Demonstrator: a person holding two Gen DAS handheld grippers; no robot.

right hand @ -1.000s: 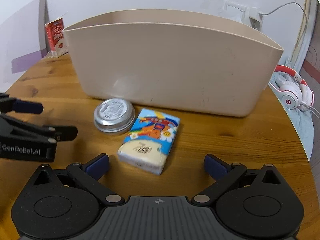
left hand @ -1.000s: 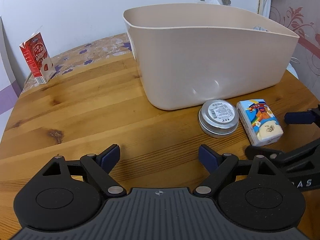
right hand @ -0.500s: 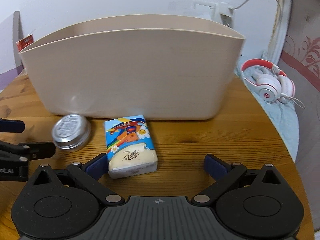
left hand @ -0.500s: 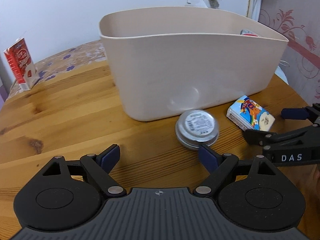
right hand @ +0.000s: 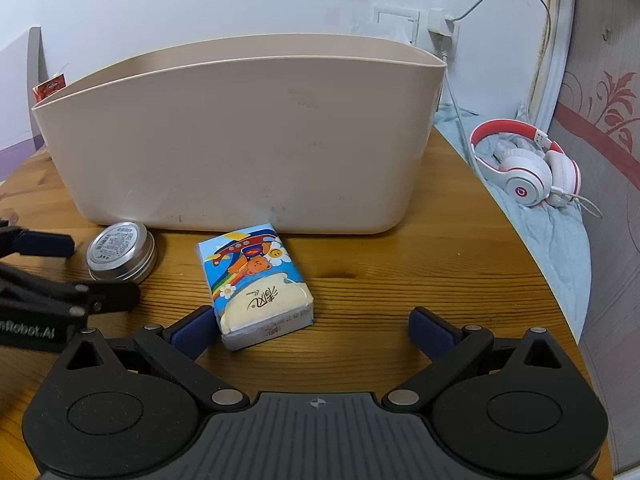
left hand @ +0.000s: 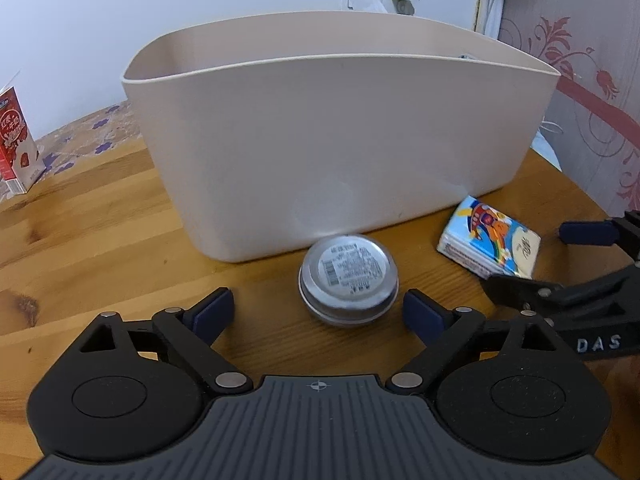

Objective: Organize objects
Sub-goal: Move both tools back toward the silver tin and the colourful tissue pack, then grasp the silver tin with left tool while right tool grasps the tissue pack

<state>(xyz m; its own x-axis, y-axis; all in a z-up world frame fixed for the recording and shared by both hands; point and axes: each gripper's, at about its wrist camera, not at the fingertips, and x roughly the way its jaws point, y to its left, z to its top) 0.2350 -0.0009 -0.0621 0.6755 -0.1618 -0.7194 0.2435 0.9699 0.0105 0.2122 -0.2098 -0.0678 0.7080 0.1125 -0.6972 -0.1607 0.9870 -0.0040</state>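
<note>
A round silver tin (left hand: 348,280) lies on the wooden table just in front of the beige bin (left hand: 340,140). My left gripper (left hand: 316,312) has its jaws opening, and the tin sits between the fingers untouched. A cartoon-printed tissue pack (right hand: 256,284) lies to the tin's (right hand: 120,252) right. My right gripper (right hand: 312,330) is open, and the pack's near end sits by its left finger. Each gripper shows in the other's view: the right gripper (left hand: 550,258) beside the pack (left hand: 488,240), the left gripper (right hand: 82,270) beside the tin.
The tall bin (right hand: 240,140) blocks the way straight ahead. A red milk carton (left hand: 16,140) stands at the table's far left. White and red headphones (right hand: 524,168) lie on a blue cloth beyond the table's right edge (right hand: 532,264).
My left gripper has swung right until the tin lies between its fingers, and its jaws stand a little wider. My right gripper has closed in on the tissue pack.
</note>
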